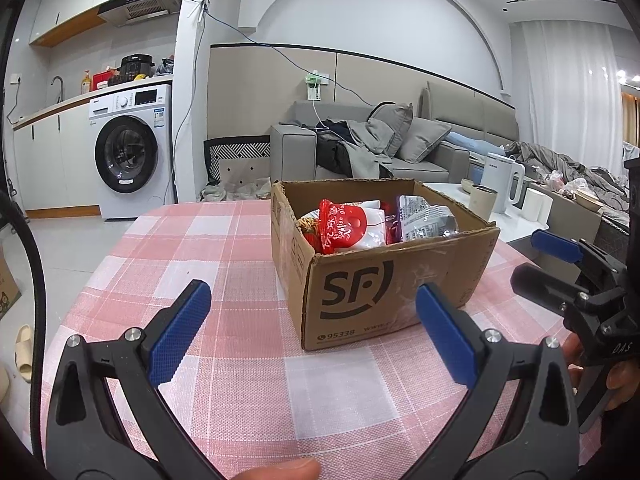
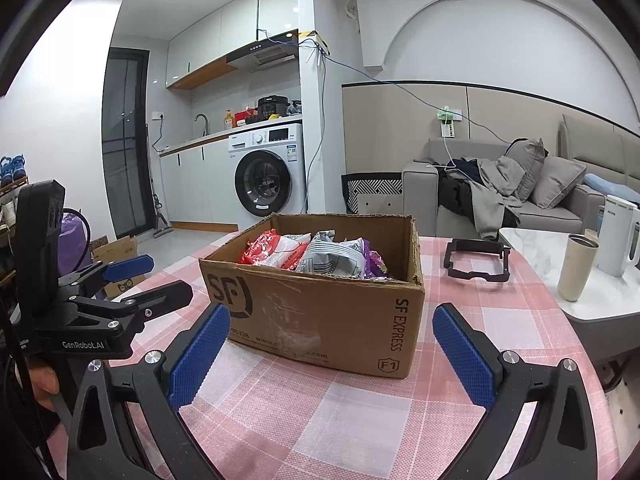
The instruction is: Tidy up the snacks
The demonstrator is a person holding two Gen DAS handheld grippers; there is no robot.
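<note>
snack packets (image 2: 320,258), red, white, silver and purple, lie inside an open cardboard box (image 2: 320,316) on the pink checked tablecloth (image 2: 320,420). left gripper (image 1: 312,336) and right gripper (image 2: 330,354) hover near the box, both spread wide, holding nothing; black frame (image 2: 476,266) lies beside the box

Pink-check table (image 2: 320,420) under my claws: cardboard box (image 2: 320,312) sits mid-table, black frame (image 2: 476,266) flat nr far right edge.
</note>
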